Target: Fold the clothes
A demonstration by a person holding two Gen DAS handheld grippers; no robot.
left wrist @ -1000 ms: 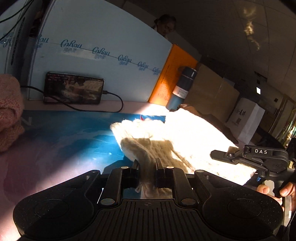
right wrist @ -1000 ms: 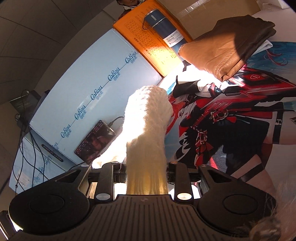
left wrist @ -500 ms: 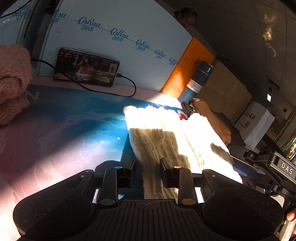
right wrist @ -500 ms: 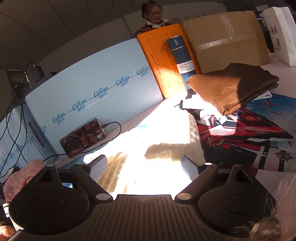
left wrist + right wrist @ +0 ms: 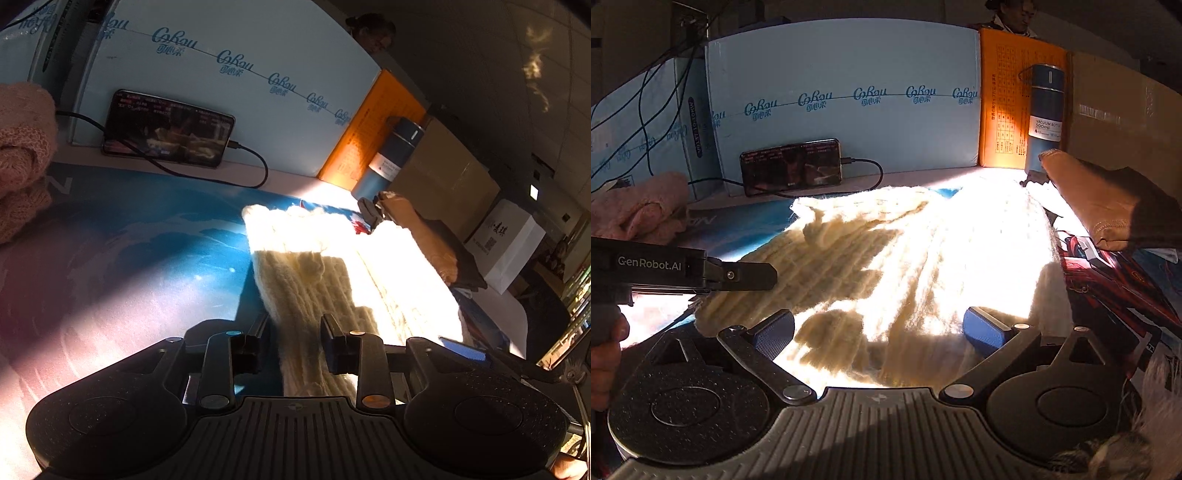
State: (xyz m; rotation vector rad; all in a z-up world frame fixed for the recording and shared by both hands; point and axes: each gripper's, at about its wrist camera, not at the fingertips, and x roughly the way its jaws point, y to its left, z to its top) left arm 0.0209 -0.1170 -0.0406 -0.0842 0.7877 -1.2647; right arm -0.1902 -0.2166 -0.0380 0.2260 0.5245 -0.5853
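Note:
A cream knit sweater [image 5: 314, 266] lies folded on the printed mat, half in bright sun. My left gripper [image 5: 293, 332] sits over its near left edge. Its jaws are opening, and a strip of the knit runs between them with a gap at the left pad. In the right wrist view the sweater [image 5: 905, 251] spreads flat ahead of my right gripper [image 5: 879, 325]. Those jaws are opening wide, and the blue pads [image 5: 982, 325] stand clear at either side of the knit's near edge. The left gripper's fingers [image 5: 738, 275] reach in from the left, over the sweater's edge.
A phone [image 5: 790, 166] on a cable leans on the blue foam board [image 5: 849, 122] at the back. A pink knit garment [image 5: 22, 155] lies far left. A blue bottle [image 5: 1045, 118], a folded brown garment [image 5: 1108, 199] and a white paper bag [image 5: 509, 243] stand to the right.
The right gripper rolled level and let go of the raised knit, which now lies flat; its jaws spread wide. The left jaws, shut on the knit before, have parted.

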